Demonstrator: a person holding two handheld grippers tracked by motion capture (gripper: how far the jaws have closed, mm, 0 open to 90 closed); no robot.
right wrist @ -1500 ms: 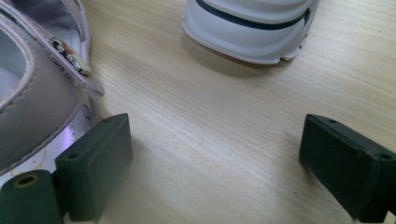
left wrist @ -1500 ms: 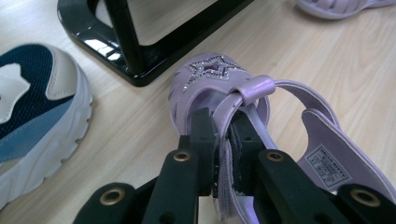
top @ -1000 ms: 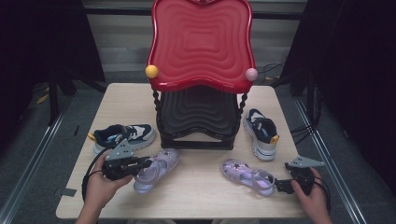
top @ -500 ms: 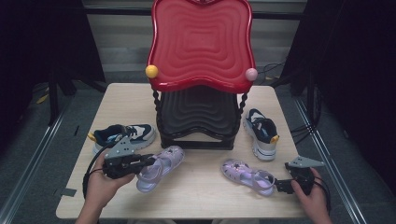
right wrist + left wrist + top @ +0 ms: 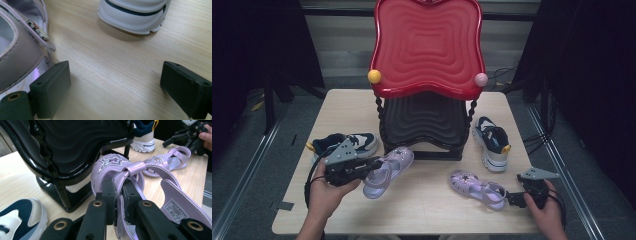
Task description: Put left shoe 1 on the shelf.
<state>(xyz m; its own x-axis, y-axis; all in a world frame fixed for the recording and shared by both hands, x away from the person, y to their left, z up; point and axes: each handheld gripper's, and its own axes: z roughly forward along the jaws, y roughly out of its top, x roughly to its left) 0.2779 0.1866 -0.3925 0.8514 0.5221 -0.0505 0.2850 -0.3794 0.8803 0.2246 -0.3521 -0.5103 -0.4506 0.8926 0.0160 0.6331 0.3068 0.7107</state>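
Left gripper [image 5: 117,195] pinching strap of purple sandal [image 5: 140,185]; right gripper [image 5: 115,87] spread wide above table [image 5: 120,65], holding nothing.

One label reads here: a small white tag [image 5: 179,208] sits on the insole of the lilac sandal [image 5: 140,185] in the left gripper view, and its top line looks like "HELLO KITTY". The finer lines under that are too small to make out. Over in the right gripper view, the silver buckle [image 5: 37,30] on the other sandal's strap [image 5: 22,20] carries tiny embossed marks, but they are too blurred to read.
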